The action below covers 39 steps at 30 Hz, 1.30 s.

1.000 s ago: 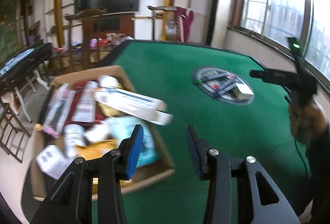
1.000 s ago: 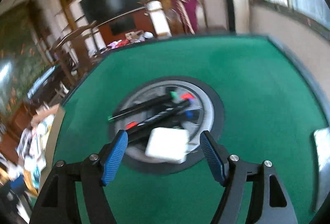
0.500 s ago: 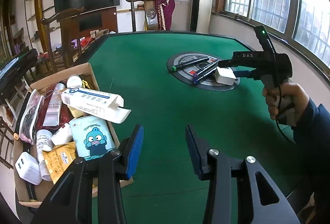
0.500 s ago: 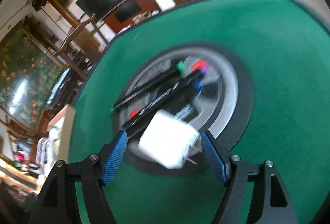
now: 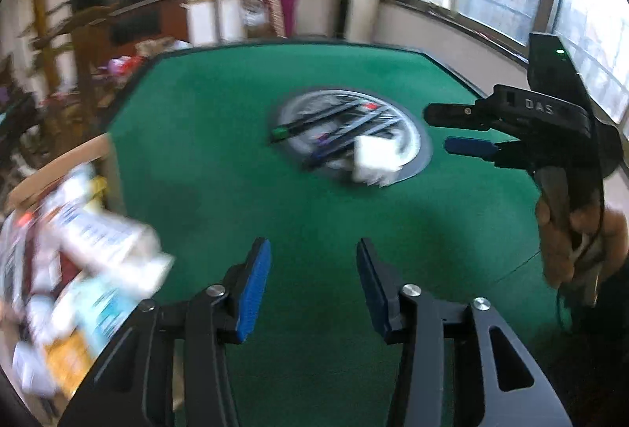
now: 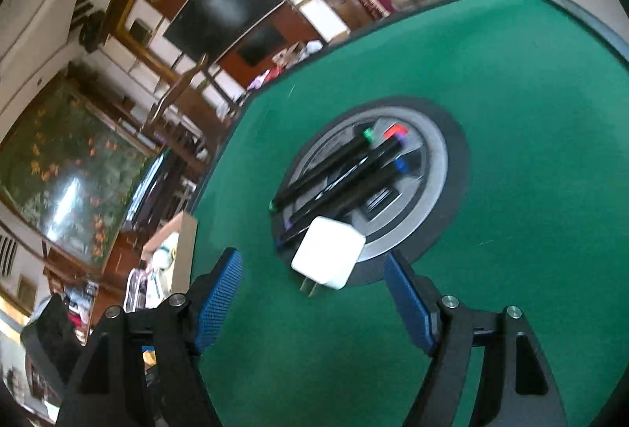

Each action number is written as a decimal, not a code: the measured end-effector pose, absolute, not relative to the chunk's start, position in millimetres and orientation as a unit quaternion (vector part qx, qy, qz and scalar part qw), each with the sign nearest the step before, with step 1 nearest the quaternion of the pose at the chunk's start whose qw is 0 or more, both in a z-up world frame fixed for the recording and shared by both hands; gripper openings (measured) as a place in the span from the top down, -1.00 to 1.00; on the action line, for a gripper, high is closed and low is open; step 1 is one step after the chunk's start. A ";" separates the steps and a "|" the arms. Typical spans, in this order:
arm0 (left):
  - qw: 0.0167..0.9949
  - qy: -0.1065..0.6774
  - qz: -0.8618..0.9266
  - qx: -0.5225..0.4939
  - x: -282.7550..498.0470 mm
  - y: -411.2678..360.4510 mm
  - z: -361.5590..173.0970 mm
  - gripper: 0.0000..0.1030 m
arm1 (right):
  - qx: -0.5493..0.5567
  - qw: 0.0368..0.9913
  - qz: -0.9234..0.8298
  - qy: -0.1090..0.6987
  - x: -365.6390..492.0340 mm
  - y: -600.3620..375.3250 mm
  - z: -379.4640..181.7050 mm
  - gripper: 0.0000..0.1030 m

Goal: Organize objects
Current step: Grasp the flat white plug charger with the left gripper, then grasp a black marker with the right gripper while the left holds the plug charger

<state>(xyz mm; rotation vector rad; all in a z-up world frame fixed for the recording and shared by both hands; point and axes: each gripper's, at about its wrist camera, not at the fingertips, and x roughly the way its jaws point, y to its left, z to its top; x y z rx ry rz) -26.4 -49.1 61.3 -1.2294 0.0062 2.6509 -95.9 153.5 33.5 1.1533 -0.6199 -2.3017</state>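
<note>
A white plug adapter [image 6: 329, 257] lies on the near rim of the round grey dish [image 6: 436, 167] set in the green table, prongs toward me. Several black marker pens [image 6: 346, 171] lie across the dish behind it. My right gripper [image 6: 312, 293] hovers just short of the adapter, open, nothing between its blue pads. In the left wrist view the adapter [image 5: 373, 162] and the pens [image 5: 334, 126] are blurred. My left gripper [image 5: 312, 285] hangs over bare green felt with its jaws opening and nothing between them. A hand holds the right gripper [image 5: 460, 130] at the right.
A cardboard box [image 5: 59, 167] full of packets, boxes and bottles stands at the table's left edge, a long white carton [image 5: 98, 234] sticking out of it. The box corner [image 6: 184, 242] shows in the right wrist view. Chairs and a television stand beyond the table.
The left wrist view has swung right, so the box slid toward the left edge and the dish came nearer centre. The right gripper rolled and backed off; the adapter no longer sits between its pads.
</note>
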 end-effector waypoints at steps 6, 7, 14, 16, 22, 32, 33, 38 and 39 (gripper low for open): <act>0.124 0.039 0.876 -0.464 -95.2 7.1 51.4 0.11 | 0.404 0.225 -0.853 -0.243 -93.3 176.8 42.6 -0.55; 0.123 0.044 0.874 -0.469 -104.5 14.2 49.0 0.11 | 0.404 0.225 -0.852 -0.247 -94.5 178.9 43.0 -0.55; 0.098 0.117 0.859 -0.488 -135.1 50.1 32.3 0.08 | 0.396 0.240 -0.848 -0.259 -95.6 181.8 48.8 -0.55; 0.093 0.124 0.859 -0.488 -142.9 56.8 31.4 0.00 | 0.393 0.240 -0.849 -0.260 -94.3 182.2 50.2 -0.55; 0.091 0.122 0.848 -0.508 -157.7 63.5 8.4 0.02 | 0.392 0.227 -0.854 -0.255 -97.4 186.4 47.2 -0.55; 0.078 0.009 0.881 -0.467 -104.1 -22.1 10.8 0.15 | 0.423 0.225 -0.854 -0.203 -126.6 164.3 33.6 -0.55; 0.071 -0.001 0.886 -0.458 -99.6 -34.0 12.1 0.15 | 0.426 0.229 -0.854 -0.193 -133.9 157.2 33.3 -0.55; 0.076 -0.044 0.891 -0.445 -99.3 -64.7 13.6 0.15 | 0.433 0.227 -0.862 -0.134 -184.3 129.7 26.7 -0.55; 0.070 -0.045 0.891 -0.446 -103.4 -64.2 15.9 0.15 | 0.442 0.223 -0.860 -0.127 -196.8 127.0 20.6 -0.55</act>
